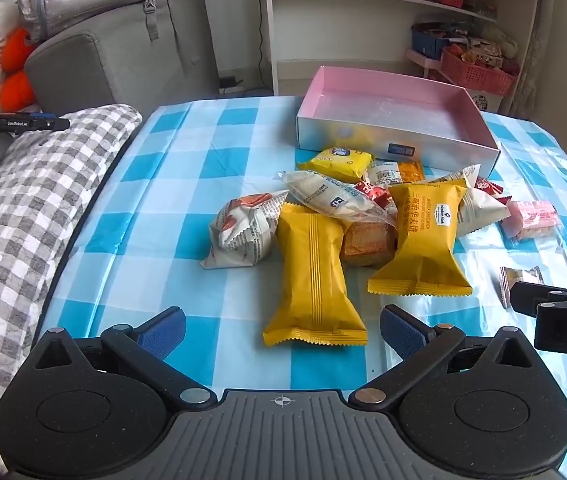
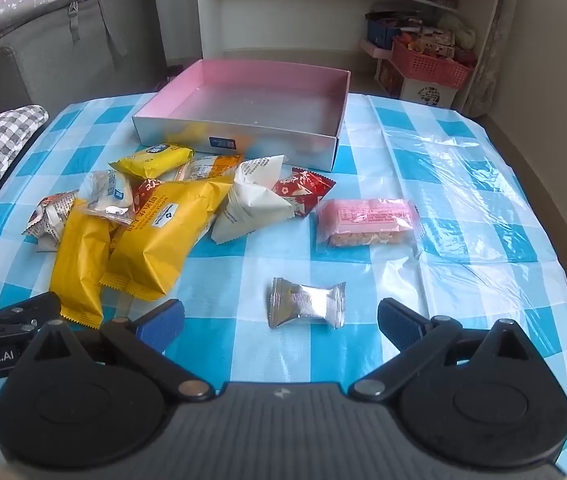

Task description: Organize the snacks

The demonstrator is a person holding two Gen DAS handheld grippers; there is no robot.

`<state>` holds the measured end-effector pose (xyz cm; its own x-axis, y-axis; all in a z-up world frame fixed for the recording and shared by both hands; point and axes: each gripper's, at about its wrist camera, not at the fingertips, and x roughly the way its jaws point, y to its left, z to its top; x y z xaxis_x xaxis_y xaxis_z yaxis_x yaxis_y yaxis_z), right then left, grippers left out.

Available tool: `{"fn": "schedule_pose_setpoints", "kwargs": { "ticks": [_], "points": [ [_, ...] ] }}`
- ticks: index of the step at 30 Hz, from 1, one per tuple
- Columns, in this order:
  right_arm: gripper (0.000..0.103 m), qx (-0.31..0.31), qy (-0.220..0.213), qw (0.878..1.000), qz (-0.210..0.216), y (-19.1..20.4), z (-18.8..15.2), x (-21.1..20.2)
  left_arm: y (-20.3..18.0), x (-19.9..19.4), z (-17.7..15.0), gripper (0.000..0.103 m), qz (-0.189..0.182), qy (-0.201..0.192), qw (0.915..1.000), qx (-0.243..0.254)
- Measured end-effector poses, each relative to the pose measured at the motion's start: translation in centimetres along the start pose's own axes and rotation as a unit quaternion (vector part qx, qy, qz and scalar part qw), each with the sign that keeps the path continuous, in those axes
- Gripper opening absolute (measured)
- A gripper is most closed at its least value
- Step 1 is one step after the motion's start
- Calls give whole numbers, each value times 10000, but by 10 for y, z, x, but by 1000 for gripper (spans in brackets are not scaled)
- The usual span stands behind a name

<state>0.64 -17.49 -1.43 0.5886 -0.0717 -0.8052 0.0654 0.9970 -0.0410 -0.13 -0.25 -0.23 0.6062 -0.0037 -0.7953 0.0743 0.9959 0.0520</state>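
A pile of wrapped snacks lies on the blue-and-white checked tablecloth [image 1: 187, 208] in front of an empty box [image 1: 399, 120] with a pink inside and silver walls. My left gripper [image 1: 282, 330] stands open, a long yellow packet [image 1: 313, 276] lying just beyond its fingertips. A second yellow packet [image 1: 423, 236] leans on the pile. In the right wrist view the box [image 2: 243, 136] sits behind the heap, a pink packet [image 2: 367, 220] lies apart, and a small silver packet [image 2: 307, 302] rests just ahead of my open right gripper [image 2: 281, 326]. Neither gripper holds anything.
A grey checked cushion [image 1: 23, 216] borders the table's left edge, with a grey sofa [image 1: 115, 52] behind it. White shelves [image 1: 399, 12] and a red basket [image 1: 475, 72] stand beyond the table. The right gripper's body [image 1: 559, 312] shows at the left view's right edge.
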Motion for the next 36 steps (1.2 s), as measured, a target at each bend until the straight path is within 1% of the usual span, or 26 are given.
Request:
{"fn": "schedule_pose_setpoints", "kwargs": {
  "ticks": [36],
  "points": [
    [103,-5,-4,10000,-25,3,1,-2,-1,3,-2,103,4,21,10000,17]
  ]
}}
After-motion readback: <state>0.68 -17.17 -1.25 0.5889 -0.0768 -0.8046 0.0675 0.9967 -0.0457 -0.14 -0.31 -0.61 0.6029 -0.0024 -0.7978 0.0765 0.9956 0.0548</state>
